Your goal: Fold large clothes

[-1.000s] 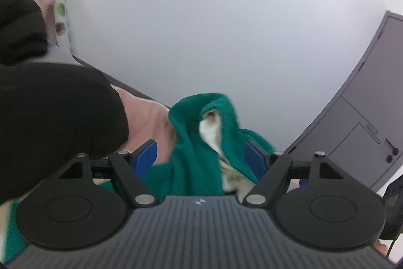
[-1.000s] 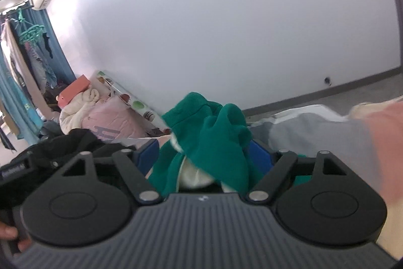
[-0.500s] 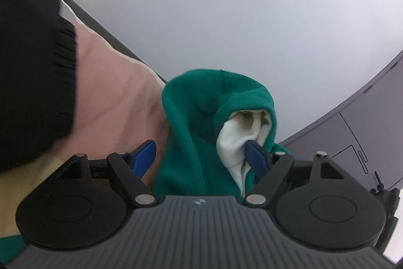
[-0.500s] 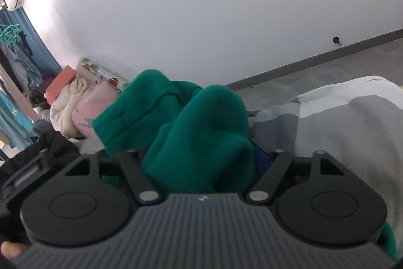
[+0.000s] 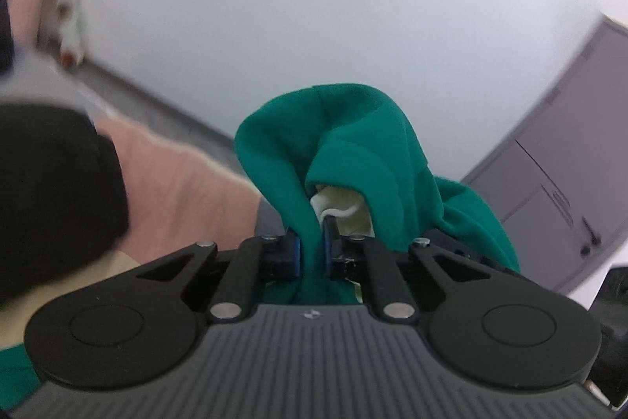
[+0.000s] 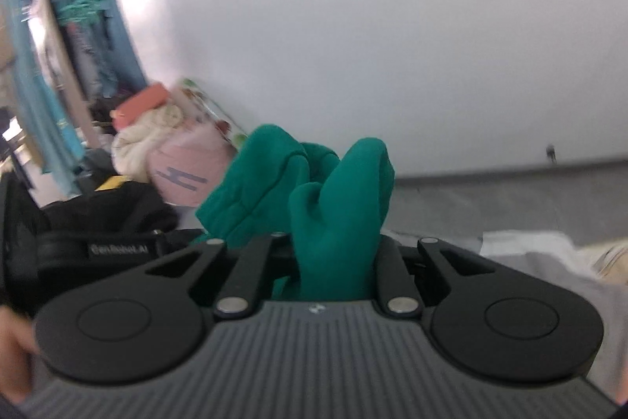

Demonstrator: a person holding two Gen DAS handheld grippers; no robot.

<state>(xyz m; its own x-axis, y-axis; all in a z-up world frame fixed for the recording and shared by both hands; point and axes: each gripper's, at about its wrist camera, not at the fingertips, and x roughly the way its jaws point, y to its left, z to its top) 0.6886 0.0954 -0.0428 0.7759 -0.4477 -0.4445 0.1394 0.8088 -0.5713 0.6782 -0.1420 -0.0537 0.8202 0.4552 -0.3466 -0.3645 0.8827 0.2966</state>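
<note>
A large green fleece garment (image 5: 353,152) with a cream lining (image 5: 345,211) bunches up in front of both cameras. My left gripper (image 5: 311,254) is shut on a fold of it, the blue pads pinching the green cloth. In the right wrist view the same green garment (image 6: 337,207) rises from between the arms of my right gripper (image 6: 329,262), which is shut on it; its pads are hidden by cloth.
A pink bed cover (image 5: 188,191) and a black sleeve (image 5: 51,191) lie left of the left gripper. A grey cabinet (image 5: 549,183) stands right. A pile of pink and cream laundry (image 6: 172,160), black clothes (image 6: 98,214) and a grey-white blanket (image 6: 530,262) surround the right gripper.
Both grippers have closed on the green garment; they were open a second ago. Both cameras have swung, and the garment is lifted into bunches in front of them.
</note>
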